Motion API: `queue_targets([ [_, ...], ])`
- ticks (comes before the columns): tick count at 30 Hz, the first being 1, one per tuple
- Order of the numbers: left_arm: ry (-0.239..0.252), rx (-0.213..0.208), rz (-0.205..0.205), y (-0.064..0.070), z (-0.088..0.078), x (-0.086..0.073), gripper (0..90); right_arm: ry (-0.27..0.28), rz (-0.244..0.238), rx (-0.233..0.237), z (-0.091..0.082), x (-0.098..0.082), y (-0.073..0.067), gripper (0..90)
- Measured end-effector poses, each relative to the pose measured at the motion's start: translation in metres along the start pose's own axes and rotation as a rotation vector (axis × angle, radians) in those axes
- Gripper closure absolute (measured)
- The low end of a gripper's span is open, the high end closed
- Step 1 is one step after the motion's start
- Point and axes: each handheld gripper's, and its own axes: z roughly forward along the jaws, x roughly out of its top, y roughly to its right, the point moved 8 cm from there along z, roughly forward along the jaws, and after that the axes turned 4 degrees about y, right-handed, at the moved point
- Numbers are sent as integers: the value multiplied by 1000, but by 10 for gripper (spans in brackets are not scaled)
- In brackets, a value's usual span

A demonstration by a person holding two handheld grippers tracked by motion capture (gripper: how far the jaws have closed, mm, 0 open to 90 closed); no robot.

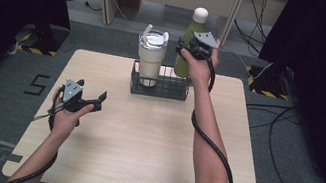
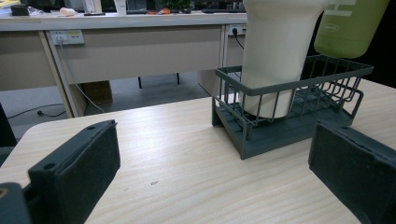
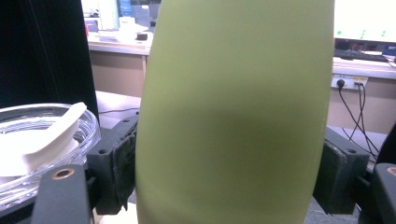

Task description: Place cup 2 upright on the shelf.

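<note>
A tall green bottle (image 1: 195, 27) with a white cap stands upright at the right end of a dark wire basket (image 1: 158, 92). My right gripper (image 1: 188, 50) is shut on the middle of its body. In the right gripper view the bottle (image 3: 233, 116) sits between both pads (image 3: 119, 158). Its base (image 2: 348, 32) is near the basket's rim (image 2: 280, 135); I cannot tell whether it rests inside. A cream tumbler (image 1: 150, 59) with a clear lid (image 3: 37, 140) stands in the basket's left half. My left gripper (image 1: 93, 88) hovers open over the table's left side, its jaws (image 2: 212, 140) holding nothing.
The pale wooden table (image 1: 141, 143) lies bare in front of the basket. Behind it stand desks (image 2: 140, 42) with wall sockets, and cables (image 1: 288, 118) trail on the floor to the right. Dark curtains flank both sides.
</note>
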Motion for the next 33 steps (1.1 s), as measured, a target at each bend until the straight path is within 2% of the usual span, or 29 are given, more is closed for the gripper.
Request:
queue_targets([
  [14, 1, 1, 0, -1, -1, 1, 13, -28, 3, -4, 12, -12, -4, 223],
  [33, -2, -1, 3, 0, 0, -1, 14, -94, -6, -13, 22, -42, -3, 223],
])
